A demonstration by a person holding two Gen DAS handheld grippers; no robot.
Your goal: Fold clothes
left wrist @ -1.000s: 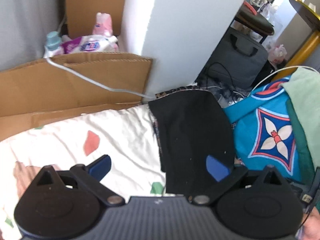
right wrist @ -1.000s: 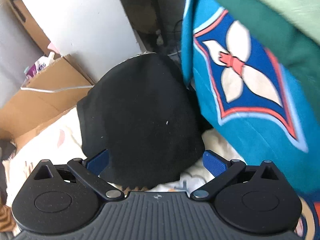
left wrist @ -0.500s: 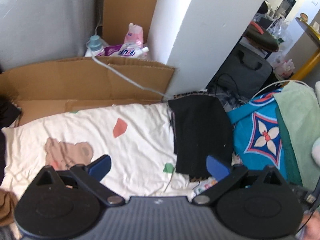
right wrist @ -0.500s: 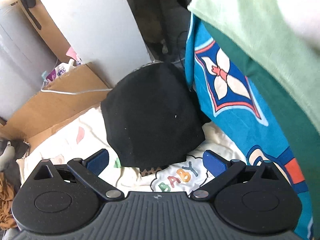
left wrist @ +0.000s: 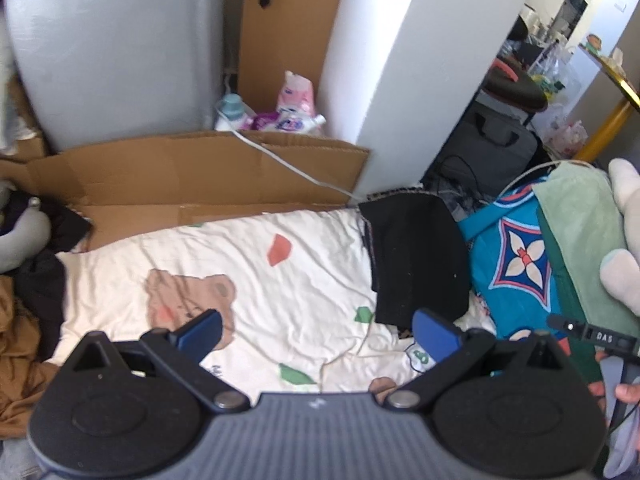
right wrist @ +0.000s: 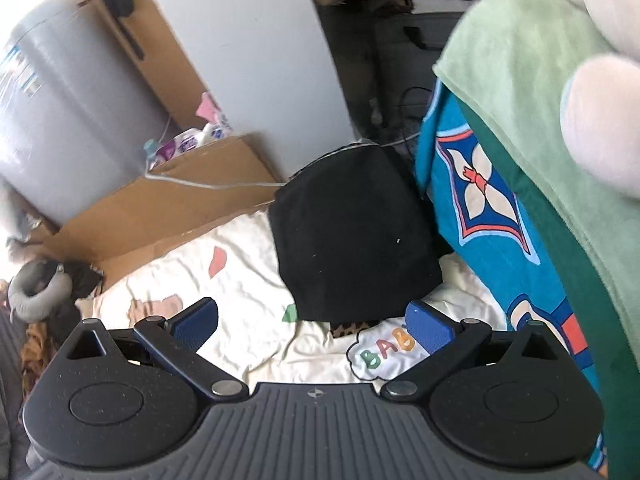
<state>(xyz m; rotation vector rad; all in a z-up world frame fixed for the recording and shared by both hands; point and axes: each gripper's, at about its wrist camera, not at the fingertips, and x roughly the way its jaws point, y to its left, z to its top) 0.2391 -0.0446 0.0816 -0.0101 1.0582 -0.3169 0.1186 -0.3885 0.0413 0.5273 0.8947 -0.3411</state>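
Black folded garment (left wrist: 416, 264), flat on cream cartoon-print bedsheet (left wrist: 256, 280).
Lies beyond both grippers, left gripper (left wrist: 318, 332) and right gripper (right wrist: 312, 322); jaws spread, empty.

Folded black garment (right wrist: 352, 236) — flat on the cream printed sheet (right wrist: 248, 300)

Compact dark fold, a leopard-print edge peeking from under its near side; ahead of the right gripper (right wrist: 312, 324), beyond its blue fingertips — untouched; ahead-right of the left gripper (left wrist: 316, 334).
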